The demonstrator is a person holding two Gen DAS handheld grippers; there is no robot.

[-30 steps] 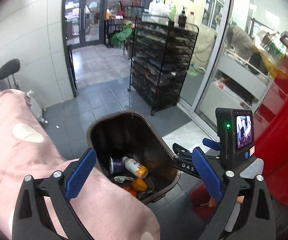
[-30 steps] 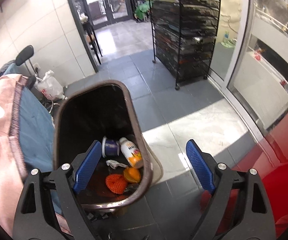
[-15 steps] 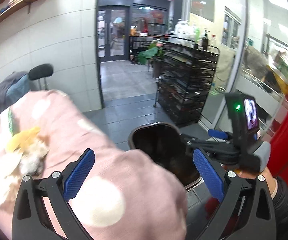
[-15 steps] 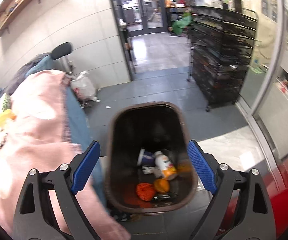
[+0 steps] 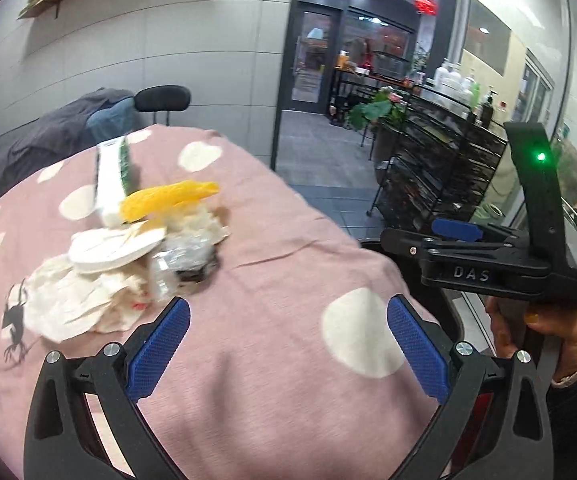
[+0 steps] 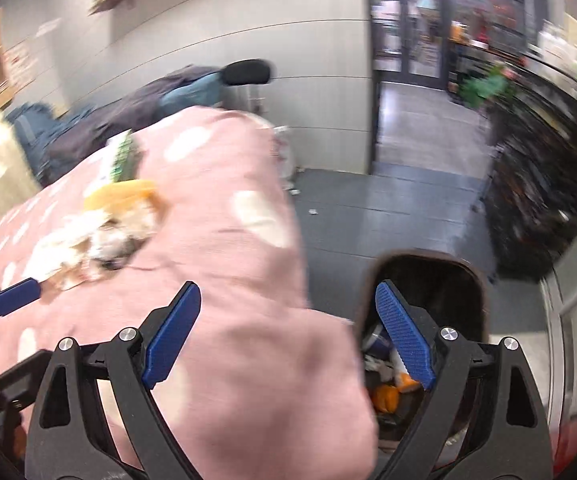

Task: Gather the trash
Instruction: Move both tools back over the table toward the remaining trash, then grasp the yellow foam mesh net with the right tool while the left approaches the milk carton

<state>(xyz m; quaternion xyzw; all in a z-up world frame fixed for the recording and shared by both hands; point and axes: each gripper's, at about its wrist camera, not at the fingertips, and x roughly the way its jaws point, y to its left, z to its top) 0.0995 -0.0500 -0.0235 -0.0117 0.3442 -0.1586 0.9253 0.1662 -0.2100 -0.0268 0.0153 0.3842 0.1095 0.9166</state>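
Pink spotted blanket (image 5: 272, 280) with trash pile (image 5: 128, 248), bin (image 6: 428, 280) beside.

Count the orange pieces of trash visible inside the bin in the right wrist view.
2: an orange lump on the floor of the bin, and an orange-tipped bottle just above it. The right gripper may hide more.

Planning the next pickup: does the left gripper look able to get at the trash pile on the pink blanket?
Probably yes: the left gripper is open and aimed just right of the trash pile, with only bare pink blanket between.
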